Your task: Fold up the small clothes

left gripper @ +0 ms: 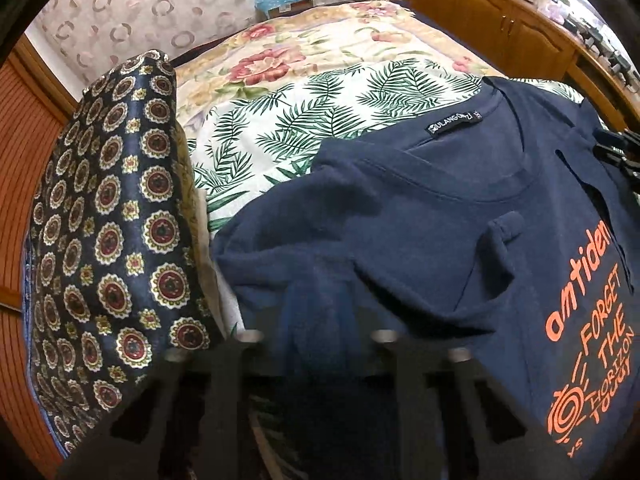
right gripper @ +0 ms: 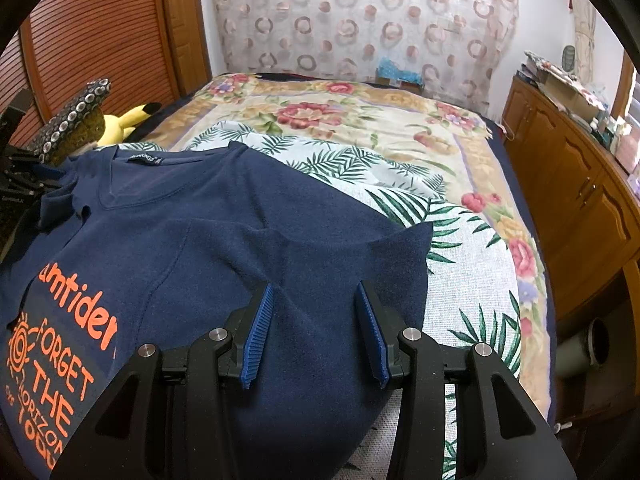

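Observation:
A navy T-shirt (left gripper: 460,240) with orange print lies face up on a palm-leaf cloth (left gripper: 280,132) on the bed, collar away from me. Its left sleeve is bunched over my left gripper (left gripper: 316,320), whose fingertips are hidden under the fabric. In the right wrist view the shirt (right gripper: 192,232) fills the lower left. My right gripper (right gripper: 316,292) is open, its blue pads (right gripper: 256,336) resting over the right sleeve, with fabric between the jaws. The left gripper shows at the left edge of the right wrist view (right gripper: 24,184).
A dark medallion-patterned cloth (left gripper: 112,240) stands at the left. A floral bedspread (right gripper: 340,116) covers the bed. A yellow plush toy (right gripper: 124,120) lies at far left. Wooden cabinets (right gripper: 572,184) run along the right; a curtain (right gripper: 360,20) hangs behind.

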Tool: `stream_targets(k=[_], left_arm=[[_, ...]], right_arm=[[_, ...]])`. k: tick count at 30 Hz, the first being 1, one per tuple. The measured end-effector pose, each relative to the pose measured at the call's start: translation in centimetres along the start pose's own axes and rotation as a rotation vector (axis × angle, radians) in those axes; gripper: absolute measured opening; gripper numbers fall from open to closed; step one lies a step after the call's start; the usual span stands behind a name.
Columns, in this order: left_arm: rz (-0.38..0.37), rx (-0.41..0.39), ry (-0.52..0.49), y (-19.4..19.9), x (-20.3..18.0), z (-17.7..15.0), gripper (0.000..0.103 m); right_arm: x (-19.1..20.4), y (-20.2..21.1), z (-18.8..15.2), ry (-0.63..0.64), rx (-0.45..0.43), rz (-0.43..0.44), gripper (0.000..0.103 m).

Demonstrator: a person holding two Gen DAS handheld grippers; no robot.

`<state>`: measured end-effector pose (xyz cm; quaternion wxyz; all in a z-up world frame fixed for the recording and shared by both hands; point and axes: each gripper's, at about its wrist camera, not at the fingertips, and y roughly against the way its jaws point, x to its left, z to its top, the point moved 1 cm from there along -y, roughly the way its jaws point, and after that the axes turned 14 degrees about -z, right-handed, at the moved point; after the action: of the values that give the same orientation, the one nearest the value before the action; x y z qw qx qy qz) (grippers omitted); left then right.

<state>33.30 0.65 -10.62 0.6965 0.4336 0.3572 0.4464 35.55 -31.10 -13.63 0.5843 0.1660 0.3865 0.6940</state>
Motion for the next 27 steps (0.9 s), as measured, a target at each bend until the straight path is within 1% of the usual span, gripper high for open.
stream_targets(k=[2,4,8,11,14,16,20,22,24,27], left_arm=[[0.011,-0.001,-0.017,0.3,-0.1,-0.4,0.001],[0.029,-0.032,-0.025,1.1,-0.1,-0.5,0.001],[0.039,-0.173,-0.007,5.4,0.3,-0.5,0.001],[0.055,-0.256,0.007,8.2,1.0,-0.6,0.001],[0.059,-0.313,0.028,10.0,2.0,-0.9,0.001],[0.060,-0.336,0.031,10.7,2.6,-1.2,0.001],[0.050,-0.358,0.041,11.3,3.4,-2.1,0.001],[0.041,-0.368,0.047,11.2,3.7,-2.4,0.001],[0.035,-0.374,0.049,10.9,3.7,-2.5,0.001],[0.043,-0.372,0.041,10.4,3.4,-2.9,0.001]], right_arm=[[0.0,0.0,0.0,0.000,0.000,0.000,0.043],[0.0,0.0,0.0,0.002,0.000,-0.002,0.043],[0.0,0.0,0.0,0.000,0.000,0.000,0.043],[-0.1,0.0,0.0,-0.003,0.001,0.004,0.043],[0.2,0.0,0.1,0.012,-0.004,0.014,0.043],[0.2,0.1,0.2,0.022,-0.008,0.017,0.043],[-0.8,1.4,0.6,-0.054,-0.025,0.007,0.043],[-1.5,2.0,0.8,-0.067,-0.030,-0.005,0.043],[-2.2,2.2,1.0,-0.068,-0.025,-0.024,0.043],[-2.4,1.6,0.9,-0.062,0.010,-0.044,0.043]])
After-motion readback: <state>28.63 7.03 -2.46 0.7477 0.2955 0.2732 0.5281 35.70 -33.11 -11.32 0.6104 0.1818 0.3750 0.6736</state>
